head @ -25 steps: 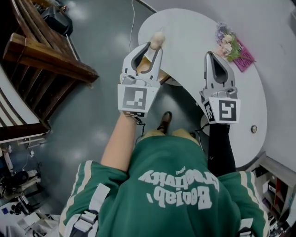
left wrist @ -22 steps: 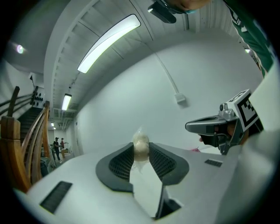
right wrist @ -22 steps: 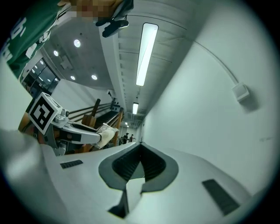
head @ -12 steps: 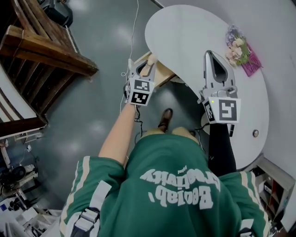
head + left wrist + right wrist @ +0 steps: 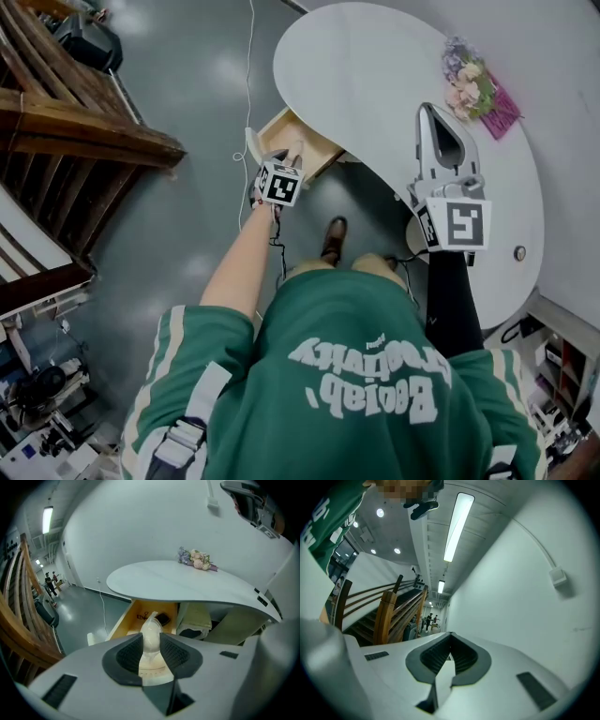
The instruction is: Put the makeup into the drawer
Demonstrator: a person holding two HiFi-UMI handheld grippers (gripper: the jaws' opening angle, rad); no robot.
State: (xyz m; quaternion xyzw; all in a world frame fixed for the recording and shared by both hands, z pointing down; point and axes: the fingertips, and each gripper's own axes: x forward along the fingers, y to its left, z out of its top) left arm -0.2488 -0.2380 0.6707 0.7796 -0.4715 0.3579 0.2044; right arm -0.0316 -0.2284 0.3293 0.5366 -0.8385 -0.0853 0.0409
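The left tongs [image 5: 151, 643] are clamped at a narrow gap on a pale, egg-shaped makeup sponge [image 5: 150, 632]. Its long axis runs along the jaws, and its pointed end sticks out past the tips. The one open wooden drawer [image 5: 121, 620] lies straight ahead of that pointed end and lower down, pulled out from under the white worktop [image 5: 375, 84]. The sponge is just short of the drawer's near edge and not yet inside it. Judging from this, the coming move is a short push forward and down over the drawer, then a release.

The left hand is much the nearer to the drawer. The right tongs [image 5: 429, 114] are closed on nothing, held level above the worktop and well apart from the drawer.

By count there are one sponge, one drawer and two tongs. Two small dark things [image 5: 162, 618] lie at the drawer's back, too small to name, and one flower bunch [image 5: 469, 82] sits on the worktop far from the drawer.
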